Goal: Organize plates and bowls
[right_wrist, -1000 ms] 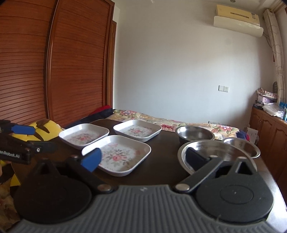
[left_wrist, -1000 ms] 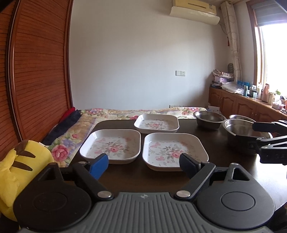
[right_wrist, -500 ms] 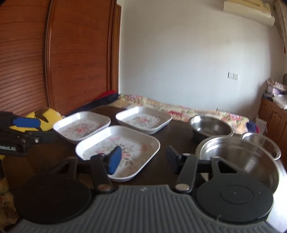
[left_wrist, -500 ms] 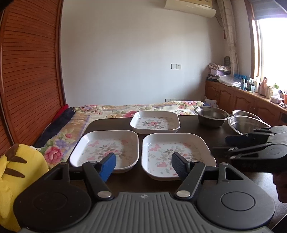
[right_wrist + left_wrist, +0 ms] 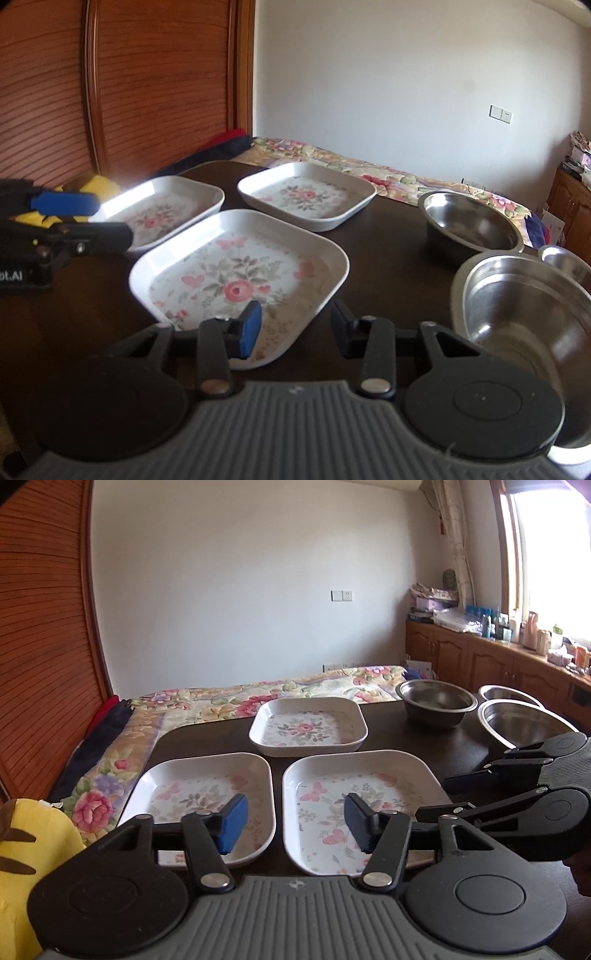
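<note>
Three white square plates with flower prints lie on a dark table (image 5: 436, 742): near left (image 5: 192, 797), near right (image 5: 354, 805), far (image 5: 308, 725). Three steel bowls stand at the right: a far one (image 5: 436, 701), a large near one (image 5: 517, 727), a small one (image 5: 509, 693). My left gripper (image 5: 293, 823) is open and empty above the gap between the two near plates. My right gripper (image 5: 295, 328) is open and empty at the near right plate's (image 5: 236, 280) front right corner, beside the large bowl (image 5: 517, 310). It also shows in the left wrist view (image 5: 458, 794).
A bed with a flowered cover (image 5: 258, 694) lies behind the table. A yellow plush toy (image 5: 26, 849) sits at the left front. A wooden slatted wardrobe (image 5: 129, 74) stands on the left. Low cabinets with clutter (image 5: 498, 653) run along the right wall.
Both grippers have moved forward and lower over the table, and both have narrowed their jaws. The right gripper has come closer to the near right plate.
</note>
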